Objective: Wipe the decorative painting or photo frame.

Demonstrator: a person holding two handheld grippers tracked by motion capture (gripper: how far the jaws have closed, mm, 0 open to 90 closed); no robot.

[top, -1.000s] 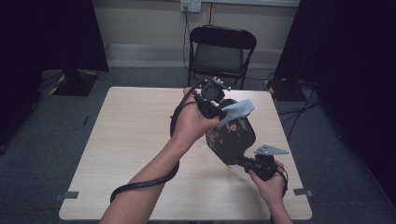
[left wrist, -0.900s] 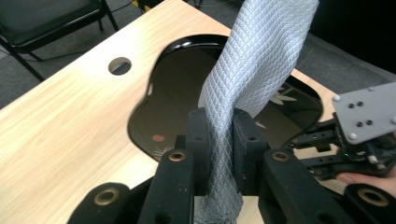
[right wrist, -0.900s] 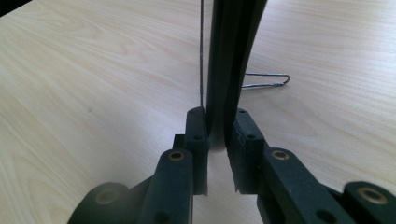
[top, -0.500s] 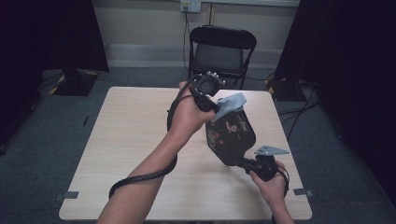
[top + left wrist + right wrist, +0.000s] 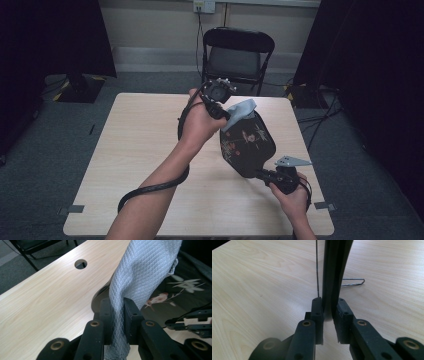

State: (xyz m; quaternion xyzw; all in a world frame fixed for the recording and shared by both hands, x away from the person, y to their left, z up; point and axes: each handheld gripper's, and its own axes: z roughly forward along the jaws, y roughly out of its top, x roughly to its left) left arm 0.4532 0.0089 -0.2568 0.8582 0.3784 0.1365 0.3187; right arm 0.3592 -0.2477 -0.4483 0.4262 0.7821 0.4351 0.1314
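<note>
High view first: left gripper (image 5: 227, 114) up over the middle of the table (image 5: 140, 145), squeezed tight on a grey cloth (image 5: 240, 111). Right gripper (image 5: 260, 173) lower down and nearer the person, pinching the bottom edge of a black bag (image 5: 250, 145) with flowers and a bird on it. Bag held up off the wood, tipped, with the cloth poking out at its top edge.

Left gripper view: same grey cloth (image 5: 140, 277), bumpy with little diamonds, nipped between the two black jaws of the left gripper (image 5: 117, 312). Bag (image 5: 175, 297) just behind it.

Right gripper view: right gripper (image 5: 329, 312) shut on the thin dark edge of the bag (image 5: 334, 270), with a fine wire (image 5: 317, 265) hanging beside it.

Likely step: getting the cloth and the bag apart, or the cloth into the bag. Hard to tell which. Next, probably: hold the bag firm with the right, move the cloth slowly with the left, no letting go, no tugging hard enough to slip the bag from the pinch.

Pale wooden table with a round hole (image 5: 80, 264) and a bent wire loop (image 5: 354, 282) lying on it. Grey carpet all round. Black folding chair (image 5: 237, 55) at the far side, dark curtains left and right, a wall socket (image 5: 205, 6) above.
</note>
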